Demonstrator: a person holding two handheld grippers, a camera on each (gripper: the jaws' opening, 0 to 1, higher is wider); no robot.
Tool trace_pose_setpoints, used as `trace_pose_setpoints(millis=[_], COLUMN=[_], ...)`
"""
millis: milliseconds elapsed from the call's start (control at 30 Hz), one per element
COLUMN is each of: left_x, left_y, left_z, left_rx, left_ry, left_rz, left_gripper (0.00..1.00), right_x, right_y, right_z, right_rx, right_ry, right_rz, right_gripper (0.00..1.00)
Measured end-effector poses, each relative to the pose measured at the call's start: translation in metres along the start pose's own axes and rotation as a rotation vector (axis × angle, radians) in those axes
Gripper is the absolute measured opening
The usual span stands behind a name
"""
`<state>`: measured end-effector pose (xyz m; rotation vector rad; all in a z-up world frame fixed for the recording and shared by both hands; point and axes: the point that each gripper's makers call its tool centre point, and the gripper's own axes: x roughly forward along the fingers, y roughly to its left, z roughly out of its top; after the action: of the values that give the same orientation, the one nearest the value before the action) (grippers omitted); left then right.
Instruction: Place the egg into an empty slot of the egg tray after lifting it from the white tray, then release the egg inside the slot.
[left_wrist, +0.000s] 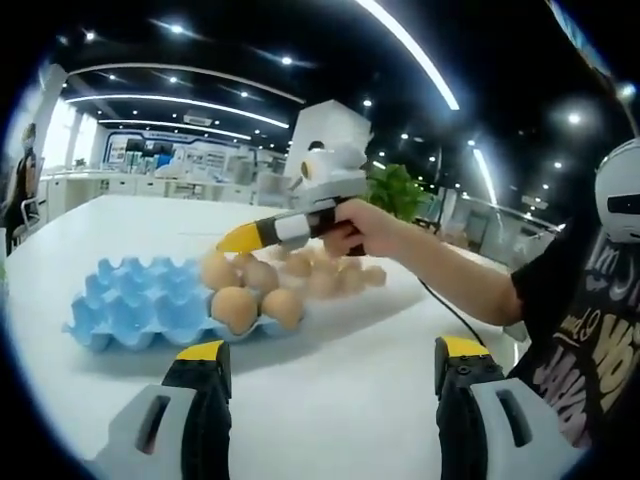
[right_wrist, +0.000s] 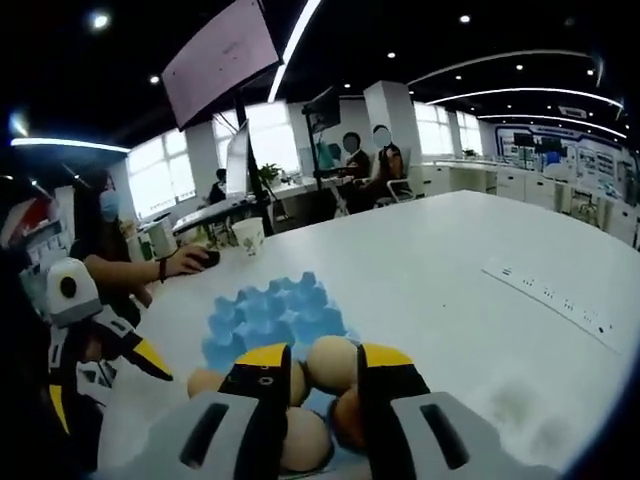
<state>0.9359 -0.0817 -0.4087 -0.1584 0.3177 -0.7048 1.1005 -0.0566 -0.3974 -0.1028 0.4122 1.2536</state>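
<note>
The left gripper (left_wrist: 330, 360) hung with jaws wide apart; the right gripper (right_wrist: 325, 372) had its jaws nearly closed, with nothing between them.

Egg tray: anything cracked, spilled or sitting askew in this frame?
Nothing stands out. The blue egg tray lies flat on the white table, and the eggs at its near end sit whole in their slots, with no spill visible. The right gripper hovers above them; the left gripper hangs open.

A white table (left_wrist: 330, 390) bears a blue egg tray (left_wrist: 140, 310), a power strip (right_wrist: 550, 290) and a cup (right_wrist: 247, 237).
</note>
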Motion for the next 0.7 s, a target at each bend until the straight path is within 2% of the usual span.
trace_pose_setpoints(millis=[200, 367, 700], left_x=[0.006, 0.013, 0.025], left_y=[-0.008, -0.016, -0.029], left_z=[0.005, 0.002, 0.006], left_rx=[0.015, 0.021, 0.042], left_ry=[-0.002, 0.014, 0.019], left_rz=[-0.016, -0.033, -0.071], left_gripper=[0.85, 0.85, 0.85], right_x=[-0.024, -0.047, -0.076], right_y=[-0.004, -0.006, -0.009], right_z=[0.006, 0.005, 0.001], right_rx=[-0.022, -0.050, -0.085], right_ry=[-0.035, -0.050, -0.065], right_rz=[-0.023, -0.049, -0.089], right_gripper=[0.30, 0.33, 0.35])
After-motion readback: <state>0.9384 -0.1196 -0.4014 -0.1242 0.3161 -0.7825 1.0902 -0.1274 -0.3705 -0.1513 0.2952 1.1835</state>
